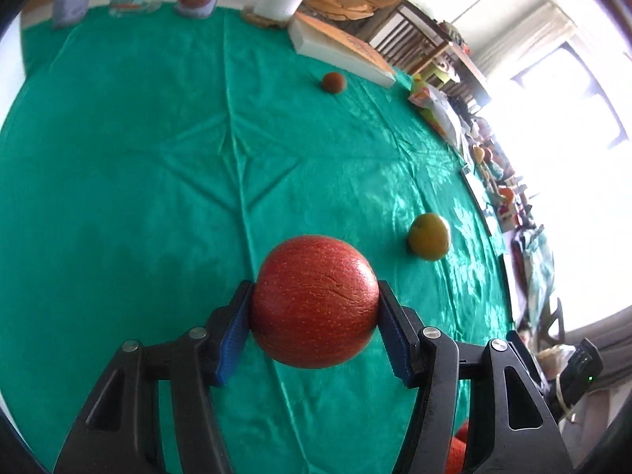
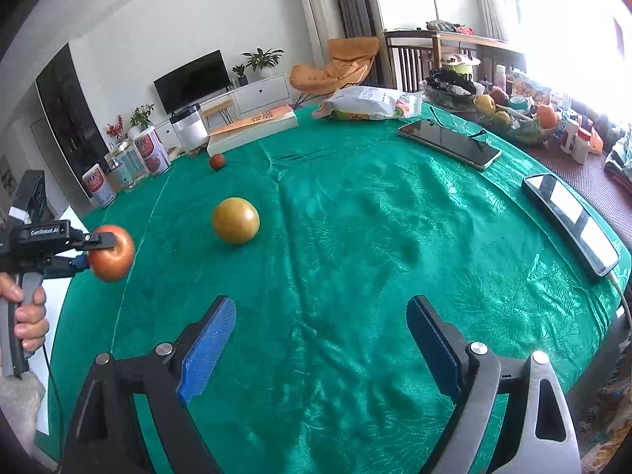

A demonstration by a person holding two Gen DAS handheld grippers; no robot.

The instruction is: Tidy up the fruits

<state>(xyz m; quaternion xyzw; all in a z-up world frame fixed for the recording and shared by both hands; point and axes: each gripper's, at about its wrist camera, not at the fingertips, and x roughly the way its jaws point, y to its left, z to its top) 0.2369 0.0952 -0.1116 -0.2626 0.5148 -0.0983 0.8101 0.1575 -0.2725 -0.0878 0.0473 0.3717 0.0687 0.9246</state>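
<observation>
Your two hand-held tools: black frames, blue pads

Your left tool [image 1: 314, 318] and right tool [image 2: 320, 339] have black frames, silver round screws and ribbed blue pads [image 2: 207, 349]; the left body carries white lettering, a grey handle under your hand [image 2: 27, 316], and a thin dark cable.

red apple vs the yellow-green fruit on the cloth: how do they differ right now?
The red apple is gripped between the left tongs and off the cloth; the yellow-green fruit sits free on the green tablecloth, untouched. The apple is red with fine speckles; the other is plain yellow-green. Both are round and whole. The right tongs stand open and empty.
</observation>
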